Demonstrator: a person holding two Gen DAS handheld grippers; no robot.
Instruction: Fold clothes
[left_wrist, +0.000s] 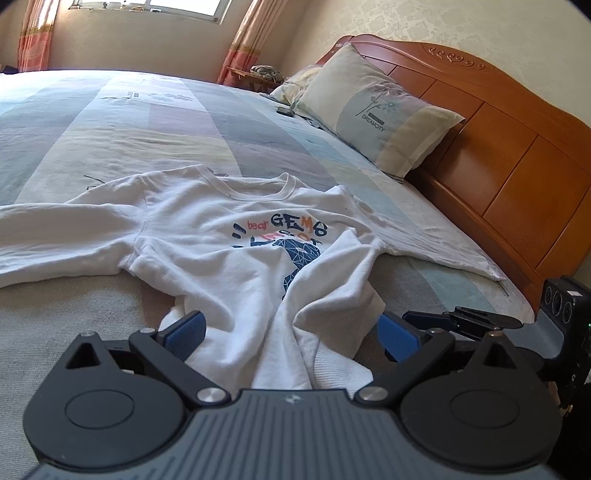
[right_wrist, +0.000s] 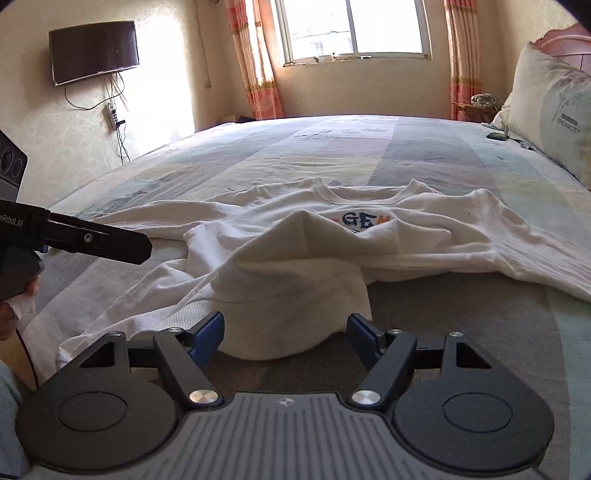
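Note:
A white sweatshirt (left_wrist: 207, 251) with a blue and orange chest print lies face up and rumpled on the bed, collar away from me. My left gripper (left_wrist: 291, 334) stands open over its lower part, with bunched cloth lying loose between the blue pads (left_wrist: 184, 332). In the right wrist view the sweatshirt (right_wrist: 295, 266) has its ribbed hem folded up toward me. My right gripper (right_wrist: 286, 334) is open, and the hem lies between its fingers without being pinched. The two grippers are side by side at the near edge of the garment.
The bed's striped cover (left_wrist: 110, 129) stretches far beyond the shirt. A pillow (left_wrist: 380, 110) leans on the wooden headboard (left_wrist: 498, 166) to the right, with a small dark object (left_wrist: 285, 110) beside it. A wall television (right_wrist: 94, 51) and a curtained window (right_wrist: 351, 29) lie beyond.

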